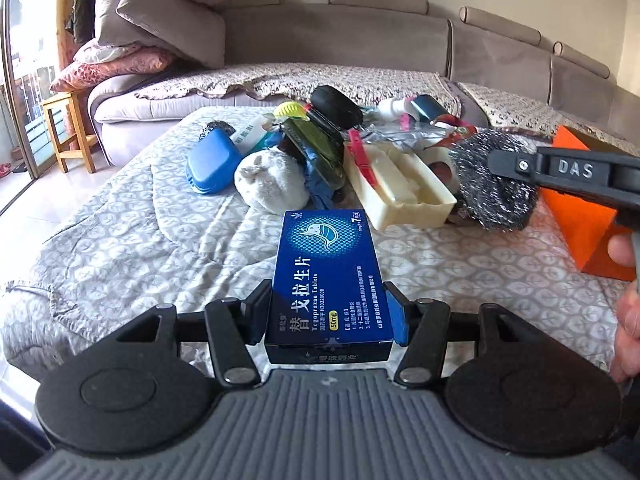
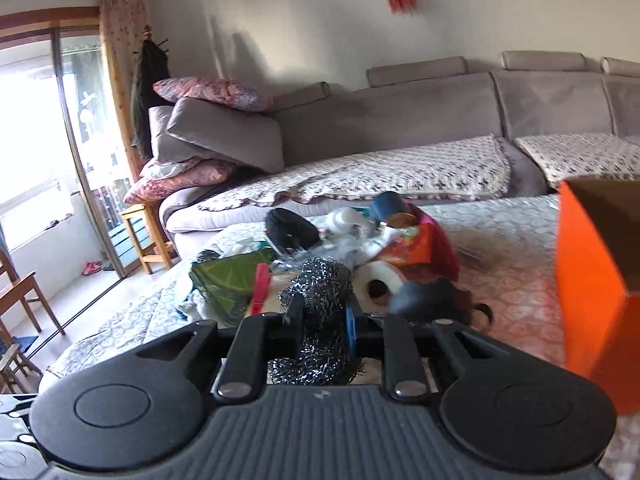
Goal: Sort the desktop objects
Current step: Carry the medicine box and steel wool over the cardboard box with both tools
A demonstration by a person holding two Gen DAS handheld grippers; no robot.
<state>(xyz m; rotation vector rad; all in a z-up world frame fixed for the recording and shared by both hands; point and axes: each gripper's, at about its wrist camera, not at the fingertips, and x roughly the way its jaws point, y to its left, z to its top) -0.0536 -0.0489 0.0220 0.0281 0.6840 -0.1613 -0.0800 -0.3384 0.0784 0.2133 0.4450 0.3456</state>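
My left gripper (image 1: 329, 300) is shut on a blue medicine box (image 1: 330, 276) with white lettering and holds it over the quilted table cover. My right gripper (image 2: 322, 314) is shut on a steel wool scrubber (image 2: 316, 320); in the left wrist view that scrubber (image 1: 494, 180) hangs at the right, held by the black right gripper, in front of an orange box (image 1: 580, 216). The orange box (image 2: 592, 276) stands close at the right in the right wrist view. A pile of objects lies behind the medicine box.
The pile holds a blue case (image 1: 210, 166), a white plush toy (image 1: 268, 182), a cream plastic tray (image 1: 400, 184) with a red clip (image 1: 362, 158), a green packet (image 1: 316, 148), a black pouch (image 1: 336, 106) and a tape roll (image 2: 378, 280). A grey sofa (image 1: 360, 40) runs behind.
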